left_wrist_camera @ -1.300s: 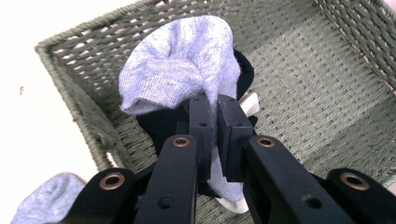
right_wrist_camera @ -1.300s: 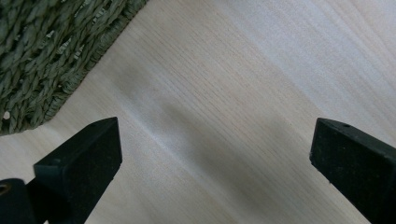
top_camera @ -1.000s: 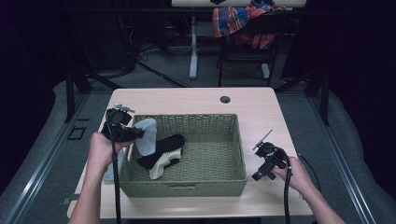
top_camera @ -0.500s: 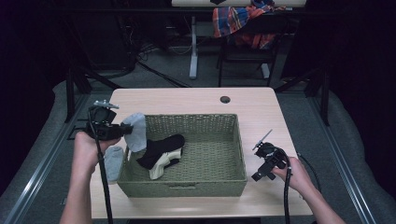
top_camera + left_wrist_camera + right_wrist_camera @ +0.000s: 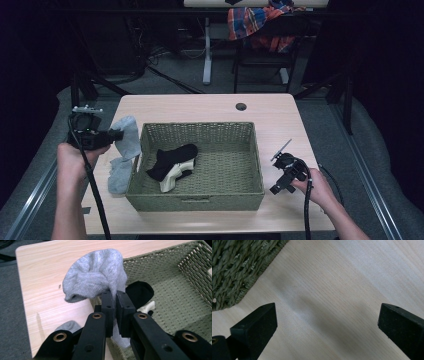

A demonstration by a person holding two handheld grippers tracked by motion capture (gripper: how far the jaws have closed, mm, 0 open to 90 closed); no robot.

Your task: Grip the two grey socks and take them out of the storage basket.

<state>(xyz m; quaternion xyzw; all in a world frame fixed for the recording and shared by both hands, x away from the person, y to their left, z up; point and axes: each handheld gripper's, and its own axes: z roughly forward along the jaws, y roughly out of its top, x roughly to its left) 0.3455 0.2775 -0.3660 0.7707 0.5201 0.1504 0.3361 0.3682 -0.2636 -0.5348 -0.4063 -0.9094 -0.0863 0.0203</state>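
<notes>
At the far left of the high view, the left hand (image 5: 75, 157) holds the left gripper (image 5: 114, 135) above the table's left edge, its jaws pressed together on a grey sock (image 5: 126, 137). In the left gripper view the sock (image 5: 96, 277) bulges above the clamped jaws and a strip of it hangs down between them. The sock hangs just outside the basket's left wall, and its lower end lies on the table (image 5: 200, 107) beside that wall. Right of it sits the woven basket (image 5: 200, 200), taking up the middle of the table. Inside, towards its left half, lies a black sock (image 5: 170, 159) with a cream piece (image 5: 172, 177) under it, both resting on the basket floor. A dark round hole (image 5: 241, 106) shows in the table behind the basket. Further right, clear of the basket's right wall, the right hand (image 5: 320, 187) holds the right gripper (image 5: 282, 172) low over the table. In the right gripper view its jaws are spread wide with only bare wood between them, and a corner of the basket (image 5: 234, 267) shows at the upper left.
</notes>
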